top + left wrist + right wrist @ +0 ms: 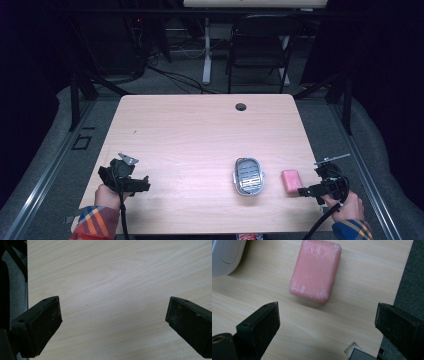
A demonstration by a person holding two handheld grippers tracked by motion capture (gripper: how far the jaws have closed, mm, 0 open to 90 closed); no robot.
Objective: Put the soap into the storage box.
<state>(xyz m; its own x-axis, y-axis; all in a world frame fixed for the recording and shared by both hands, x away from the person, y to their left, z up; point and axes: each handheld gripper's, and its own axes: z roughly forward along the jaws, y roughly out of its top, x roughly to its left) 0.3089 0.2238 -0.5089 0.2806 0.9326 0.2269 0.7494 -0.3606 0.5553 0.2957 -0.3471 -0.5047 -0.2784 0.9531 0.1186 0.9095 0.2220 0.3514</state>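
A pale wooden table (200, 135) stood in a dim room, with a dark folding chair (260, 45) and loose cables on the floor behind its far edge. Most of the tabletop lay bare, from the small round hole (241, 107) near the far edge down to the middle, which left wide open room between the two hands.

The pink bar of soap (291, 181) lay flat near the table's right edge, just beside a grey soap dish (248, 176) and apart from it. In the right gripper view, the soap (315, 270) sat just ahead of the jaws, with a corner of the white dish (225, 255) at the upper left and the table's edge running down the right side, dark floor beyond it.

The right gripper (312, 190) hovered near the front right corner, close to the soap, its jaws spread wide and holding nothing. The left gripper (137, 186) sat near the front left corner, well apart from the soap and dish. In its own view, the left gripper (113, 320) was also wide open and empty over bare wood, with the table's edge along the left side.
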